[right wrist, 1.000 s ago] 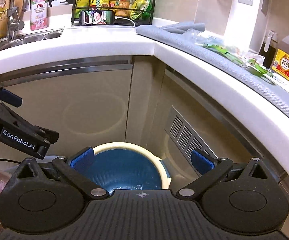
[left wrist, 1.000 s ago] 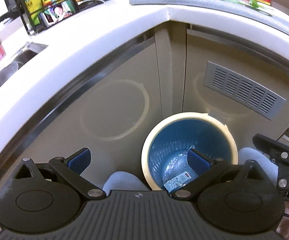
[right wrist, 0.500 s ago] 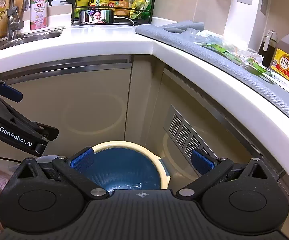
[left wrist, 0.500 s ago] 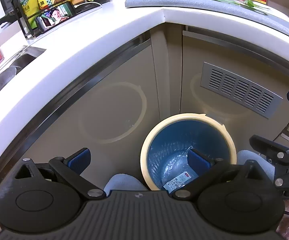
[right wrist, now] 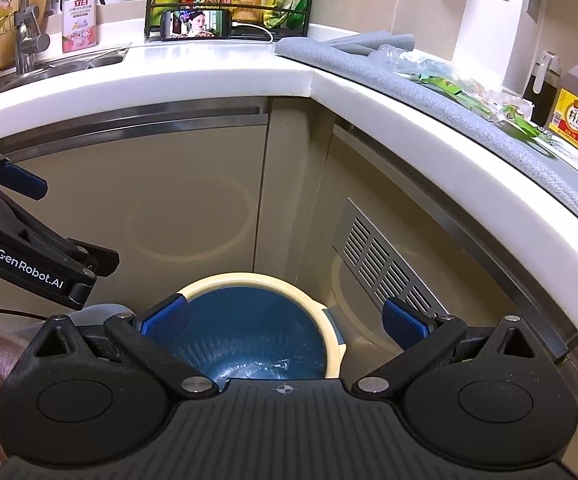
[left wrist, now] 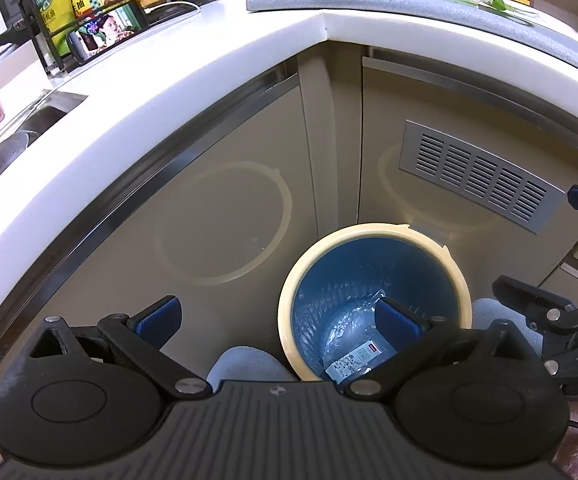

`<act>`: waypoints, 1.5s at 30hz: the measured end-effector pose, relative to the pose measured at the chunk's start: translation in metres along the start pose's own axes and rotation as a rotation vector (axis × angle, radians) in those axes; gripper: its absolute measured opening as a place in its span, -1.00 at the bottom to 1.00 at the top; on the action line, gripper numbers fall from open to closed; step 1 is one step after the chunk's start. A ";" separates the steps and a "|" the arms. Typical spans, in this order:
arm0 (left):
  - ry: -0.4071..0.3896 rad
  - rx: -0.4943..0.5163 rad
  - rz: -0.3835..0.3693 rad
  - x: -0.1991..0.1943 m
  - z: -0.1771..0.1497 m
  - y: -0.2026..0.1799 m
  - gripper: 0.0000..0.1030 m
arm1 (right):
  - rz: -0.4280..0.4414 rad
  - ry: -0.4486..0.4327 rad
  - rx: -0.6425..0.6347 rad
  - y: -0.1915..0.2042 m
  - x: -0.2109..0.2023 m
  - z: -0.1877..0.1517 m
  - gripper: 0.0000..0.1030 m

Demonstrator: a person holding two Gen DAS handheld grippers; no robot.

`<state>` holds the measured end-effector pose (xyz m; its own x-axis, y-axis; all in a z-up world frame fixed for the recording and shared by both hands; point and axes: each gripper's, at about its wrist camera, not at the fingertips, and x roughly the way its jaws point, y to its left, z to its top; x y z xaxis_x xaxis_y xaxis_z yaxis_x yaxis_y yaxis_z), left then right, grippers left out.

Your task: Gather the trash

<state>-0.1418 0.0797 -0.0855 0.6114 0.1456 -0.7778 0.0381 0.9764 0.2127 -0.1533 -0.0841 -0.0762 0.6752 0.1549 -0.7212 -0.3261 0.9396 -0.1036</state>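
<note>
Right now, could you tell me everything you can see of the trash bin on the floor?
The trash bin is round, with a cream plastic-looking rim and a crinkled blue liner. It stands upright and open on the floor in the cabinet corner, below the white countertop. At its bottom lies clear plastic trash with a printed white label. Both grippers hover above it, apart from it.

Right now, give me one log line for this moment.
left hand-held gripper: open, empty | right hand-held gripper: open, empty | cream-rimmed blue-lined bin: clear wrapper inside | green wrappers: on grey mat
</note>
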 end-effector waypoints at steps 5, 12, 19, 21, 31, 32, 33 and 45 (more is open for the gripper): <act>0.002 0.002 -0.001 0.000 0.000 -0.001 0.99 | 0.000 0.003 0.000 0.000 0.001 -0.001 1.00; 0.002 0.004 0.000 0.001 0.000 -0.002 0.99 | 0.003 0.007 0.001 -0.002 0.002 -0.001 1.00; 0.001 0.010 0.001 0.001 0.000 -0.002 0.99 | 0.009 0.014 0.001 -0.003 0.005 -0.003 1.00; 0.002 0.013 0.002 0.002 0.000 -0.002 0.99 | 0.012 0.019 0.001 -0.003 0.007 -0.003 1.00; -0.041 0.022 0.029 -0.001 0.012 0.002 0.99 | 0.016 -0.007 -0.002 -0.008 0.009 0.000 1.00; -0.039 0.023 0.027 0.000 0.013 0.001 0.99 | 0.020 -0.004 -0.005 -0.008 0.009 0.000 1.00; -0.036 0.025 0.024 0.000 0.014 0.001 0.99 | 0.024 0.000 -0.008 -0.008 0.010 0.000 1.00; -0.016 0.007 -0.042 0.004 0.017 0.000 0.99 | 0.052 -0.041 0.065 -0.028 0.011 0.021 1.00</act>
<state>-0.1259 0.0778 -0.0790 0.6220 0.1020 -0.7763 0.0690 0.9805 0.1841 -0.1229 -0.1028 -0.0670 0.6856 0.2147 -0.6956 -0.3187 0.9476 -0.0216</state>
